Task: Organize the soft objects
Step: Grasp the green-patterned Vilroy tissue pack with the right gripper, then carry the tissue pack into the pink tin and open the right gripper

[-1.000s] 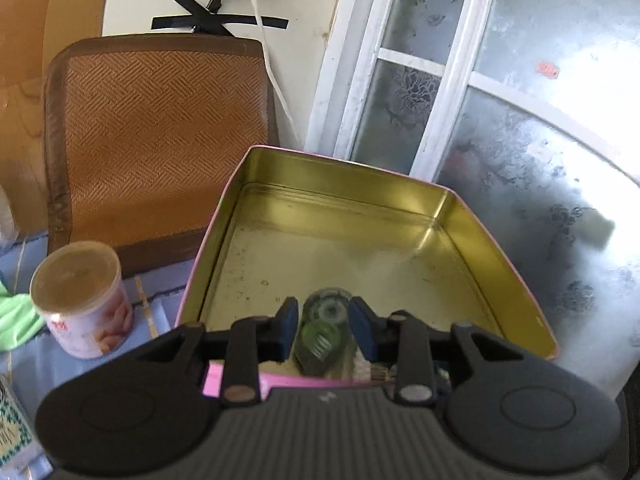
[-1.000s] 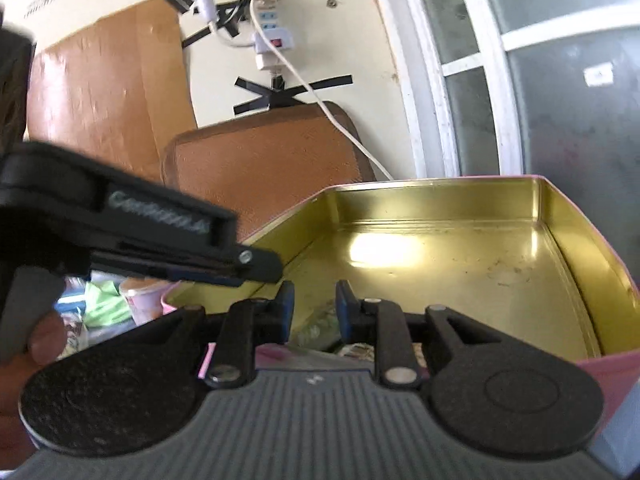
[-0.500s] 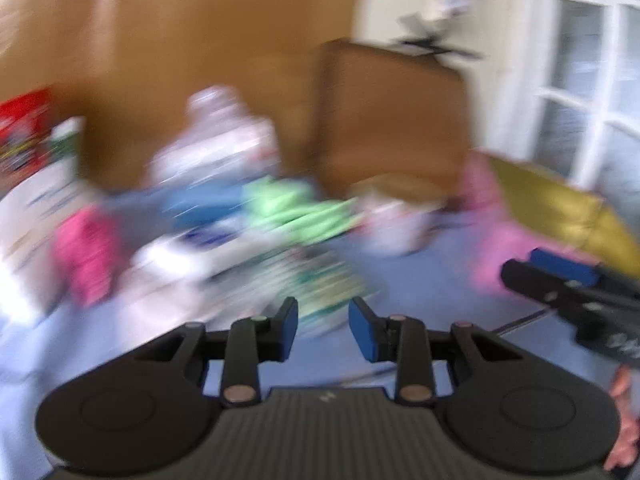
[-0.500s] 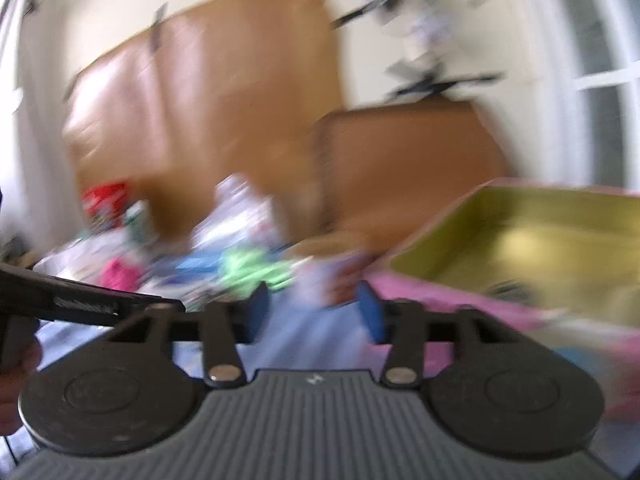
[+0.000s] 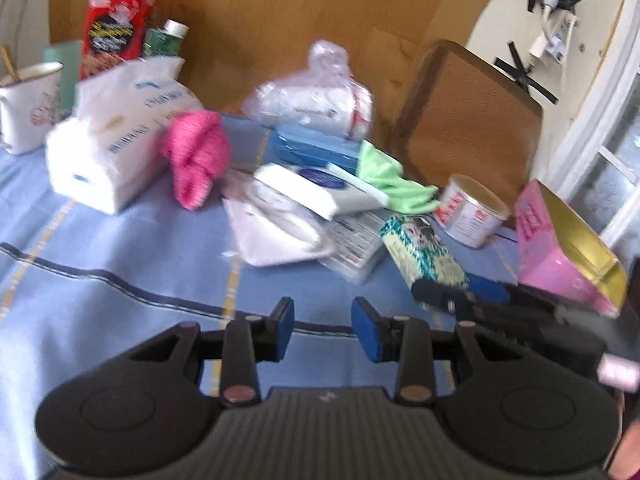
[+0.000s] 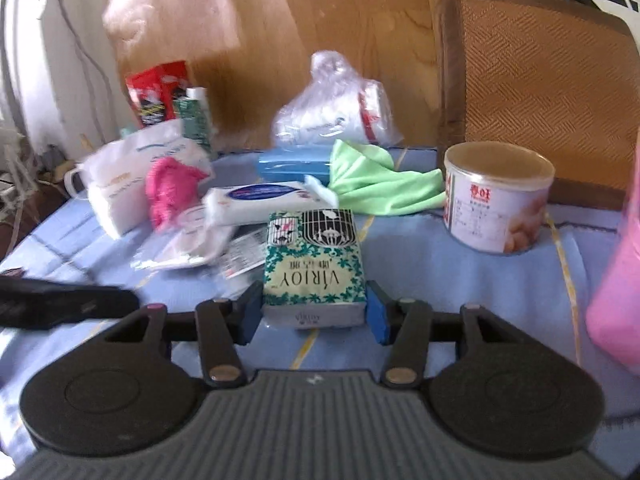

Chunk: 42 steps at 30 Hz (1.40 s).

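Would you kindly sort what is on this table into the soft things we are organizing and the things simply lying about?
For the job: green patterned tissue pack between the right claw pads, pink cloth, green cloth, white tissue pack, pink tin.

Lying about: round can, red box, white mug.
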Each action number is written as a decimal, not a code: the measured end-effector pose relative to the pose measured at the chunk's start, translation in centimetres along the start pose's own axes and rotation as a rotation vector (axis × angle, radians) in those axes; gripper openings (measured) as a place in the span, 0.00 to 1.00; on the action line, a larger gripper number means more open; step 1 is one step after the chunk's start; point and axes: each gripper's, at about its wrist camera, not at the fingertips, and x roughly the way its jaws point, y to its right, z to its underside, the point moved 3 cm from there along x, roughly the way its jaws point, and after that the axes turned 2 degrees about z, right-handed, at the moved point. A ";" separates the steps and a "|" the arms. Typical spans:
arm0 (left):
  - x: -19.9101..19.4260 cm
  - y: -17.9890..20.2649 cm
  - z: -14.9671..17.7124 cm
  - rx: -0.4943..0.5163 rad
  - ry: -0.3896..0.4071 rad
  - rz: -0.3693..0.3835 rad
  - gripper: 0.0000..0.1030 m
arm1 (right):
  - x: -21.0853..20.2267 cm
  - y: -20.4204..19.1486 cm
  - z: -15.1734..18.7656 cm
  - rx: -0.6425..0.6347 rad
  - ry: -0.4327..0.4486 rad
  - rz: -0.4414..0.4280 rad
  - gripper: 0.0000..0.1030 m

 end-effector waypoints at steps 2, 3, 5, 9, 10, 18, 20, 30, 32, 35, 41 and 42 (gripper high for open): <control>0.9 0.8 0.3 -0.002 -0.041 0.050 0.32 | -2.2 -0.7 1.0 -0.058 0.040 0.024 0.54; 1.4 1.4 0.4 -0.003 -0.065 0.084 0.33 | -3.4 -1.1 1.7 -0.088 0.064 0.037 0.54; 2.3 2.8 0.7 0.000 -0.106 0.142 0.36 | -5.0 -1.4 2.8 -0.121 0.086 0.050 0.54; 3.7 5.8 1.4 0.052 -0.145 0.162 0.31 | -6.2 -1.0 4.5 -0.144 0.097 0.118 0.54; 4.0 6.4 1.5 0.059 -0.158 0.170 0.30 | -6.4 -0.7 4.6 -0.129 0.105 0.123 0.54; 4.2 10.2 0.5 0.085 -0.142 0.186 0.93 | -8.9 3.9 5.0 0.027 0.161 0.162 0.54; 4.4 11.7 0.2 0.112 -0.131 0.199 0.94 | -9.7 4.3 5.2 0.054 0.180 0.147 0.54; 5.3 20.9 -1.2 0.299 -0.120 0.300 0.36 | -13.1 7.3 5.3 0.137 0.296 0.201 0.53; 5.4 23.3 -1.7 0.335 -0.104 0.339 0.36 | -14.1 8.2 5.1 0.141 0.342 0.245 0.53; 6.1 26.7 -1.5 0.395 -0.089 0.380 0.36 | -15.4 9.7 4.8 0.135 0.408 0.345 0.53; 7.5 33.4 0.2 0.533 -0.069 0.409 0.44 | -16.2 14.2 4.6 0.143 0.446 0.586 0.55; 7.7 34.1 0.5 0.558 -0.050 0.391 0.45 | -16.1 15.1 4.5 0.142 0.434 0.644 0.56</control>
